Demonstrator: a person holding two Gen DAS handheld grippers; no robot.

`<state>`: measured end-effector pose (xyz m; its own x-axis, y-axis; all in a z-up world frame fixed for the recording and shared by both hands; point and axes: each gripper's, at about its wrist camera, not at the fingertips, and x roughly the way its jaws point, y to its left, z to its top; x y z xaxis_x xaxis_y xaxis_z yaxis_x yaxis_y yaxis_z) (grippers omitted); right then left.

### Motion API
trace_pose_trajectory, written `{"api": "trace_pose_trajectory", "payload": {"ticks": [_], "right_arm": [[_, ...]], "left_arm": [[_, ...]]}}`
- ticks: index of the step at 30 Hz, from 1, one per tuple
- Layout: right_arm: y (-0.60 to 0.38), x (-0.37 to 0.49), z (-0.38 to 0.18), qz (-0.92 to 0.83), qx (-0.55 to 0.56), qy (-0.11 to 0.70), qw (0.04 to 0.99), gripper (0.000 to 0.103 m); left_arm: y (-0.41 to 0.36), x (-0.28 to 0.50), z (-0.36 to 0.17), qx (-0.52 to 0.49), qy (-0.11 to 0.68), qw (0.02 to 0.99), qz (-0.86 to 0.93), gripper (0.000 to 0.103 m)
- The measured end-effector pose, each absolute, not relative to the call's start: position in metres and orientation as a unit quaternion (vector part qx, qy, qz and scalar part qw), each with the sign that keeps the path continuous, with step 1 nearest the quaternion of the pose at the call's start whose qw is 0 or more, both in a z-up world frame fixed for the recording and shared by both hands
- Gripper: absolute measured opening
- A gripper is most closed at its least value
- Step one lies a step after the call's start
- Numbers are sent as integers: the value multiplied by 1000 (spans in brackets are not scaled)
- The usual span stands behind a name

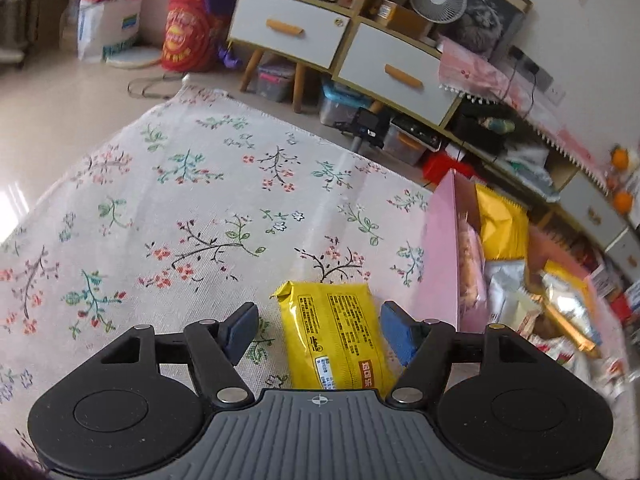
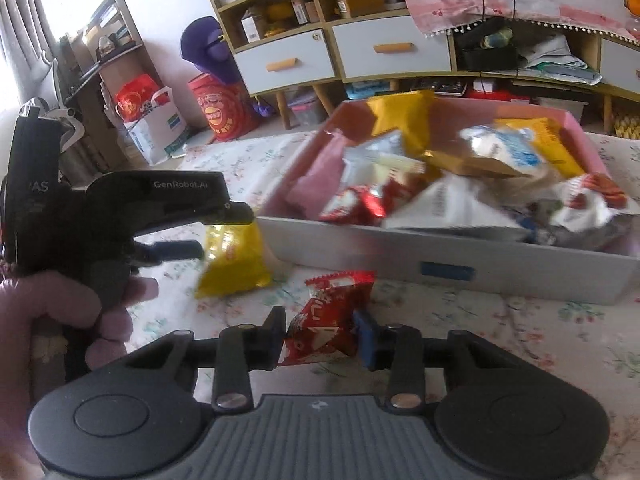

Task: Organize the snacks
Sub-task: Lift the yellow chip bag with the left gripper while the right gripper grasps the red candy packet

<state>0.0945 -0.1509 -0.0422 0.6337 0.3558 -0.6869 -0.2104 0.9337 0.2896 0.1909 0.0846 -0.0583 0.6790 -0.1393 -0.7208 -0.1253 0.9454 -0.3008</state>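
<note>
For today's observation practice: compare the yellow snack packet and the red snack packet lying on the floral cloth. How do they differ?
The yellow snack packet lies free between the open left gripper, its pads clear of it; the red snack packet is pinched by the right gripper. The yellow one looks larger and flatter; the red one is crumpled. In the right wrist view the yellow lies left of the red. Both sit outside the snack box.

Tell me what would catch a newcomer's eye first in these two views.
The pink box heaped with bright snack packets, on the floral cloth. In front of it, the right tool pinches a red packet. Left of the box a yellow packet lies between the open left tool.
</note>
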Motion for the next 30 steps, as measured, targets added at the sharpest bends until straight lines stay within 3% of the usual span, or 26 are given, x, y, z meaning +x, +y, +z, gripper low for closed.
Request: {"api": "trace_pose_trajectory", "payload": {"ticks": [4,9,13,15,24,30], "right_arm": [[-165,90,-40,151,81,392,904,31],[-179,91,-39,146,73,388,907,47],[-181,92,-36,146,77,383,909,56],[-180,93,-34,149,80,382,909,62],[-158,92,-37,169,42,381,908,66],[-146,93,-42,166,4,376,912,66]], "left_arm": [[76,186,-58,-126,400,908,-11,65],[76,178,-56,-121,404,906,-30,49],[77,171,-56,-108,410,904,-51,46],[77,169,-55,-100,415,902,-65,46],[76,153,-53,-45,436,892,-109,51],[64,139,-56,-13,425,896,-125,63]]}}
